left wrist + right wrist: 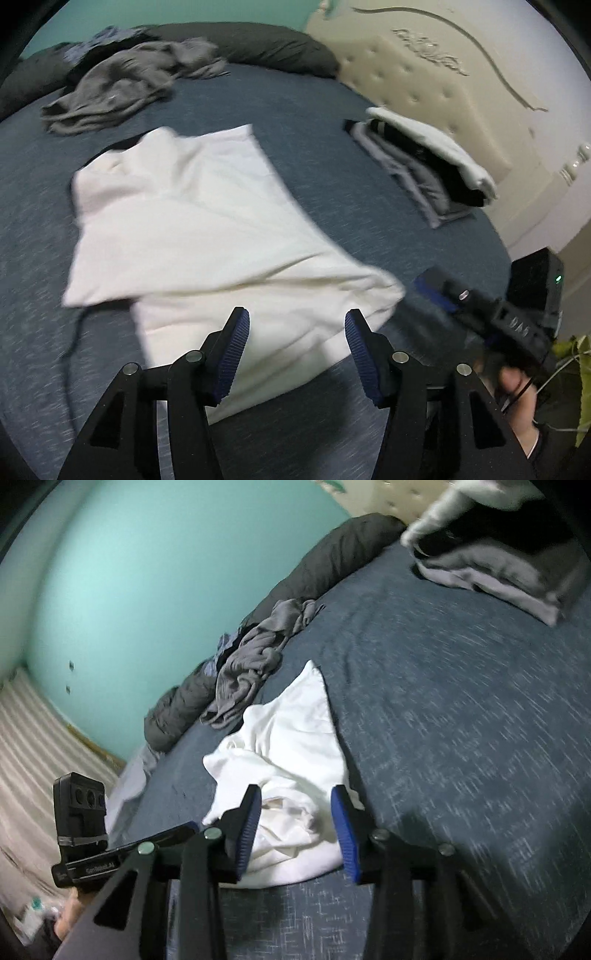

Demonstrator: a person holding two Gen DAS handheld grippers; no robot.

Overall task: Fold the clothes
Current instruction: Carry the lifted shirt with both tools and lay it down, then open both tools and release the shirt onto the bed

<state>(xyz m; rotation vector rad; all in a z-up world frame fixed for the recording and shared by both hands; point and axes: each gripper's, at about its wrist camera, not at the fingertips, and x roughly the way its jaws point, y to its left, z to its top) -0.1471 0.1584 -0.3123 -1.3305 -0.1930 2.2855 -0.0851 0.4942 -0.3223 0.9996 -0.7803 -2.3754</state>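
Both tongs gape wide, gripping nothing: left gripper [297,325] and right gripper [295,808] hover over the white shirt [192,221] spread mid-bed [332,122]; folded stack [424,166] at two o'clock

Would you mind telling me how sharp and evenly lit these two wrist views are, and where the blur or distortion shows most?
Left wrist view: dim indoor light, motion blur smearing the white garment and the right gripper; the left gripper stays crisp. Right wrist view: streaked blur across the blue bedspread and the folded stack. Both views: strong fisheye bending and dark corners.
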